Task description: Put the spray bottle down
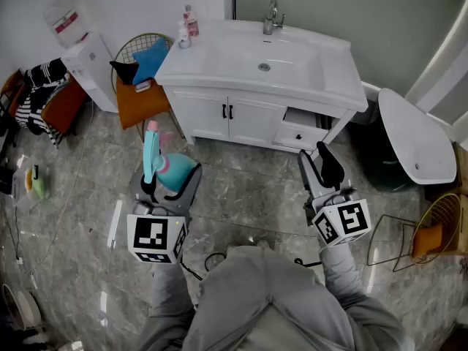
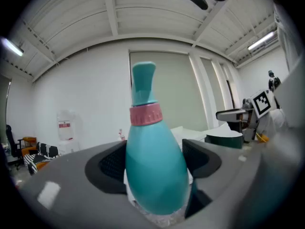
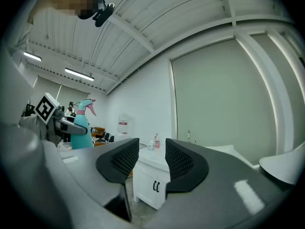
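Note:
A teal spray bottle (image 1: 174, 171) with a pink collar and a pale trigger head stands upright between the jaws of my left gripper (image 1: 170, 183), held above the grey marble floor in front of the vanity. In the left gripper view the bottle (image 2: 151, 128) fills the gap and both pads press its body; my left gripper (image 2: 154, 165) is shut on it. My right gripper (image 1: 320, 164) hovers at the right, level with the left one. Its pads (image 3: 125, 159) stand a narrow gap apart with nothing between them. The right gripper view also catches the bottle (image 3: 80, 126) at far left.
A white vanity (image 1: 241, 117) with a sink (image 1: 272, 61), a faucet (image 1: 272, 16) and small bottles (image 1: 189, 25) stands ahead; one drawer (image 1: 303, 127) is ajar. An orange chair (image 1: 139, 99) holds a blue cushion. A water dispenser (image 1: 91, 67) is at left, a wire basket (image 1: 434, 229) at right.

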{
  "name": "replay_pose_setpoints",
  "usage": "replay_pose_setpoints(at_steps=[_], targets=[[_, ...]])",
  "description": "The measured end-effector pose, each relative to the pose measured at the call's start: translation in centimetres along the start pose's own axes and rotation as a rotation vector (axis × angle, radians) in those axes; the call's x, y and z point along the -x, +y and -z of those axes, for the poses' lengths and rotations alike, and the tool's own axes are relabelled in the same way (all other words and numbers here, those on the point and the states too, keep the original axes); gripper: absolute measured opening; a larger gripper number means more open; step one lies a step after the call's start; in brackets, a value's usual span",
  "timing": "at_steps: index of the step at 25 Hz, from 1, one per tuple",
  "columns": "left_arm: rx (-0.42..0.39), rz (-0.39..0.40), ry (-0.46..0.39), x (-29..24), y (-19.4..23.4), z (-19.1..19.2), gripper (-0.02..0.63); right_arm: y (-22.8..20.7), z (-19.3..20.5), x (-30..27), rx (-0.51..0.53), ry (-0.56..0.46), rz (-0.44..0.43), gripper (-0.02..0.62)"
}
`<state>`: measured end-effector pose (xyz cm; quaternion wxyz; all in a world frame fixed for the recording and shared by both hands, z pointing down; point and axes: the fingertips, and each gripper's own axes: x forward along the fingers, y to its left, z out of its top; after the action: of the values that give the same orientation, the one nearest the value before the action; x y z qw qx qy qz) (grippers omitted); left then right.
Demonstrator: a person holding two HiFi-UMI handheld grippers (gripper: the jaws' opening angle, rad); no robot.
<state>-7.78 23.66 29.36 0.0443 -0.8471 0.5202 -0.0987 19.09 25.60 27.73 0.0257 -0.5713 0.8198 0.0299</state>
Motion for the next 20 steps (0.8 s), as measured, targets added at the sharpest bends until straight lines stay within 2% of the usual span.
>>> replay_pose_setpoints(at_steps=[15, 20], targets=[[0.012, -0.010, 0.002, -1.1, 1.1, 0.6, 0.408, 0.0, 0.6, -1.7, 0.002, 0.008, -0.009, 0.172], [0.012, -0.014, 0.000, -1.3, 1.6, 0.6, 0.408, 0.0, 0.5, -2.2, -0.026, -0.003, -0.007, 0.172]])
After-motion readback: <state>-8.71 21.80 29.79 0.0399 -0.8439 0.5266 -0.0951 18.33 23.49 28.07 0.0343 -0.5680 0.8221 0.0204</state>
